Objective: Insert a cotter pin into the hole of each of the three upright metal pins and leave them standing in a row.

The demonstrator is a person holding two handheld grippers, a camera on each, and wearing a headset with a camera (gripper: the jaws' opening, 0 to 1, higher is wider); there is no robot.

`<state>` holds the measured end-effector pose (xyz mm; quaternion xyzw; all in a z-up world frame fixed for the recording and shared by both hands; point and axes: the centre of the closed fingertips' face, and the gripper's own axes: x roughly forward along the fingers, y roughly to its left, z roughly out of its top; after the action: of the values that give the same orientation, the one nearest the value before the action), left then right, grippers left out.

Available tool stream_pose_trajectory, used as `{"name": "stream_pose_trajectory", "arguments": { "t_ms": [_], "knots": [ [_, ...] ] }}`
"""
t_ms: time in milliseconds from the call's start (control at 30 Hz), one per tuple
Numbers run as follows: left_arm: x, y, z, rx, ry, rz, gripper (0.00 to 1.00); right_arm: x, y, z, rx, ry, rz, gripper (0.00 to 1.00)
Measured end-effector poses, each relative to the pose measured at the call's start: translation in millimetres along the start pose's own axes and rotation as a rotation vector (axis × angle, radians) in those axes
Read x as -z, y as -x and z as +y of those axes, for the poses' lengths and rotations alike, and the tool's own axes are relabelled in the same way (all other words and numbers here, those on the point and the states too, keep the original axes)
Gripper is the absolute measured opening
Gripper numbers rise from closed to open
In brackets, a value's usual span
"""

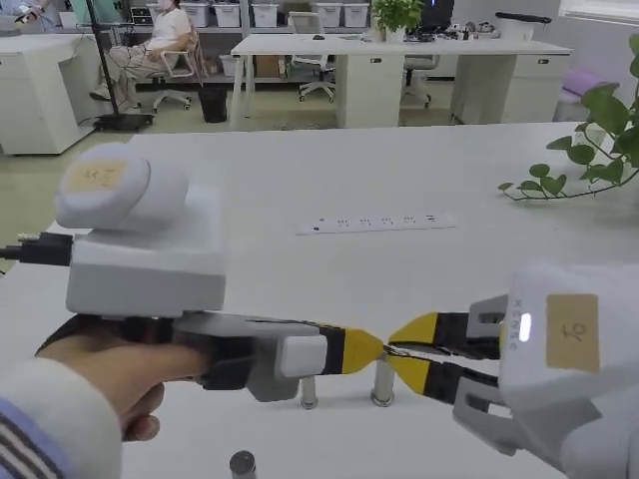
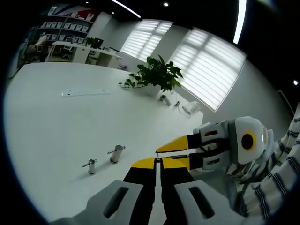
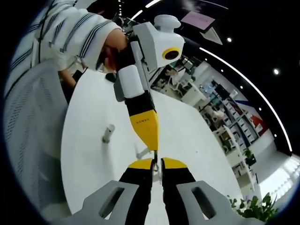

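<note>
Nearest metal pin [image 1: 243, 463] half off-frame below.

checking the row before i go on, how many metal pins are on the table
3. A left pin and a right pin stand side by side under where the yellow jaws meet. A third pin sits nearer the person, at the head view's bottom edge, partly cut off.

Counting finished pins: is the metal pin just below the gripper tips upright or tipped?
Upright: the metal pin stands on the table, shaft vertical, beside a second standing pin.
</note>
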<state>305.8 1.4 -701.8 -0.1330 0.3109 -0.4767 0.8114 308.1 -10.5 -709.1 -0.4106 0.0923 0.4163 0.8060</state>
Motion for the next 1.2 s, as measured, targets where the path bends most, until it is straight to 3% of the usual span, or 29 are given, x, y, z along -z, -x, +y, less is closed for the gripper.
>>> {"name": "stream_pose_trajectory", "arguments": {
  "t_ms": [167,233,267,367,467,567,667,800,967,1200],
  "knots": [
    [-1.1,6.7,-2.0,0.025,-0.024,-0.019,0.0,-0.4,7.2,-3.1,-0.061,-0.135,-0.061,0.15],
    [-5.8,8.7,-4.5,0.039,-0.082,-0.053,0.0,-0.3,9.9,0.2,-0.123,-0.208,-0.085,0.18],
    [-6.2,10.6,-5.0,0.036,-0.097,-0.061,0.0,0.0,11.9,4.7,-0.178,-0.272,-0.097,0.19],
    [-5.0,13.6,-6.7,0.043,-0.122,-0.066,0.0,-2.2,15.4,4.6,-0.229,-0.373,-0.14,0.18],
    [-5.3,18.1,-11.8,0.072,-0.203,-0.079,0.0,-1.8,18.3,0.0,-0.247,-0.414,-0.159,0.18],
    [-3.8,21.5,-17.4,0.098,-0.3,-0.077,0.0,-7.0,21.5,3.8,-0.306,-0.463,-0.189,0.18],
    [0.4,24.2,-23.3,0.129,-0.392,-0.07,0.0,-10.6,23.0,8.7,-0.353,-0.477,-0.201,0.18],
    [7.4,25.1,-23.8,0.139,-0.443,-0.051,0.0,-10.4,22.1,15.4,-0.397,-0.473,-0.202,0.17],
    [14.2,26.0,-26.4,0.161,-0.472,-0.04,0.0,-14.8,21.0,31.7,-0.463,-0.464,-0.206,0.17],
    [19.3,27.6,-32.0,0.196,-0.487,-0.033,0.0,-16.3,17.8,45.5,-0.504,-0.434,-0.193,0.14]
  ]
}}
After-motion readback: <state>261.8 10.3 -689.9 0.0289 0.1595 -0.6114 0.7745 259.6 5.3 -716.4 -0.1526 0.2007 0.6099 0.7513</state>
